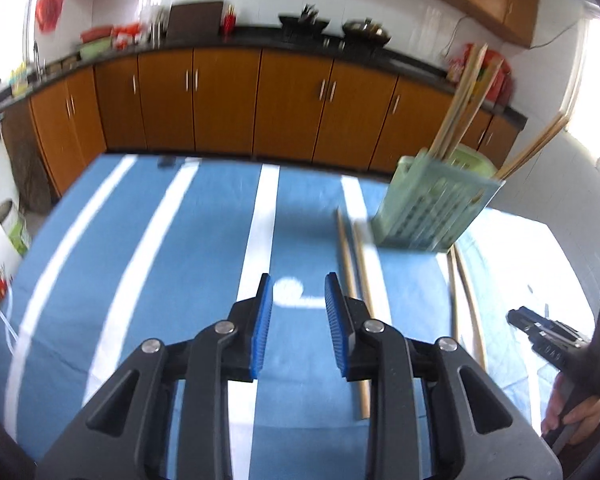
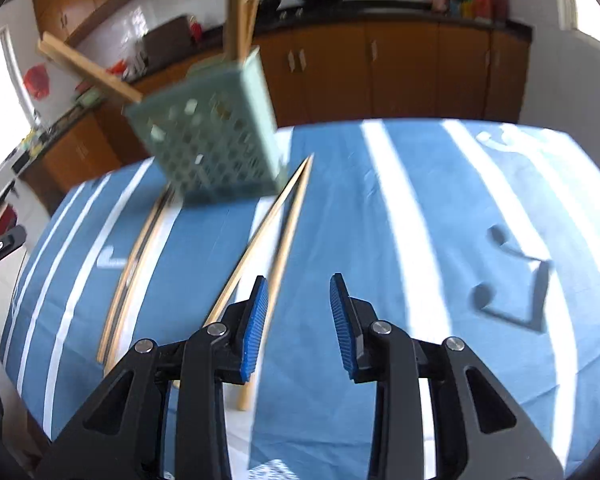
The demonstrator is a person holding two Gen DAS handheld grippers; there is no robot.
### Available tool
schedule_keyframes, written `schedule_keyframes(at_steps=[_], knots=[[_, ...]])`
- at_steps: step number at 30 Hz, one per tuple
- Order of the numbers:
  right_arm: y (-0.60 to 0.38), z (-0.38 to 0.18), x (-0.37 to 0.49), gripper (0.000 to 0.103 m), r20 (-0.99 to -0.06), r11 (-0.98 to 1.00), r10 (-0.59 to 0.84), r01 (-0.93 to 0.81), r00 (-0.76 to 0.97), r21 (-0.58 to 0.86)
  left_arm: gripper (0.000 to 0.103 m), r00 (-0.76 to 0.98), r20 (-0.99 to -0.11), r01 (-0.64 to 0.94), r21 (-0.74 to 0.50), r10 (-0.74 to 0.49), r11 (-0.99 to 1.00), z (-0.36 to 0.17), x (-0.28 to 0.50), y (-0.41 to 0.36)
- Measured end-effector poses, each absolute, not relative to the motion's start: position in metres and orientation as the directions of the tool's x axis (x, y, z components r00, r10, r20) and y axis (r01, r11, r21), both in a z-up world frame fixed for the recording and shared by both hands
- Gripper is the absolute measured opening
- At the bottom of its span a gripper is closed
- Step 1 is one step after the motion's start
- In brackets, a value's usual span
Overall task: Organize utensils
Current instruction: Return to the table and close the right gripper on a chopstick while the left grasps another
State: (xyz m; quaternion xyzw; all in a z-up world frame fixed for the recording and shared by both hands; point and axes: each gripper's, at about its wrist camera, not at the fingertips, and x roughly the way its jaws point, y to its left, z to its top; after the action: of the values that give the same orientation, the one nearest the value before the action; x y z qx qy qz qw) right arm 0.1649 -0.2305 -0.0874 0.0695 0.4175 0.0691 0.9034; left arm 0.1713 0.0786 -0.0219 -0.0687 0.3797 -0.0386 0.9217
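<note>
both tools empty over the striped tabletop

i see the tabletop (image 1: 148, 240) first, covered in a blue cloth with white stripes, with orange kitchen cabinets (image 1: 220, 100) behind it. the pale green slotted holder (image 1: 436, 204) stands on the cloth toward the far edge, with several wooden chopsticks (image 1: 462, 100) sticking up out of it at angles. two pairs of chopsticks lie flat on the cloth in front of the holder: one pair (image 2: 276, 240) runs toward my right tool, the other pair (image 2: 136, 264) lies further left, apart from the first. my left tool (image 1: 298, 312) hangs above the cloth, its blue pads part open with nothing between them. my right tool (image 2: 298, 312) is likewise part open and empty, its left pad just beside the near pair. the frames are motion-blurred.
</note>
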Motion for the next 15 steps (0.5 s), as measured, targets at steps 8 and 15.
schedule_keyframes(at_steps=[8,15], knots=[[-0.203,-0.117,0.171,0.016,-0.781,0.993,0.108,-0.096,0.615,0.062,0.035,0.669,-0.724,0.076,-0.157,-0.167,0.985,-0.046,0.178,0.071],[-0.257,-0.118,0.175,0.008,-0.774,0.996,-0.014,0.078,0.633,0.045,0.035,0.615,-0.756,0.127,-0.187,-0.226,0.974,-0.071,0.19,0.047]])
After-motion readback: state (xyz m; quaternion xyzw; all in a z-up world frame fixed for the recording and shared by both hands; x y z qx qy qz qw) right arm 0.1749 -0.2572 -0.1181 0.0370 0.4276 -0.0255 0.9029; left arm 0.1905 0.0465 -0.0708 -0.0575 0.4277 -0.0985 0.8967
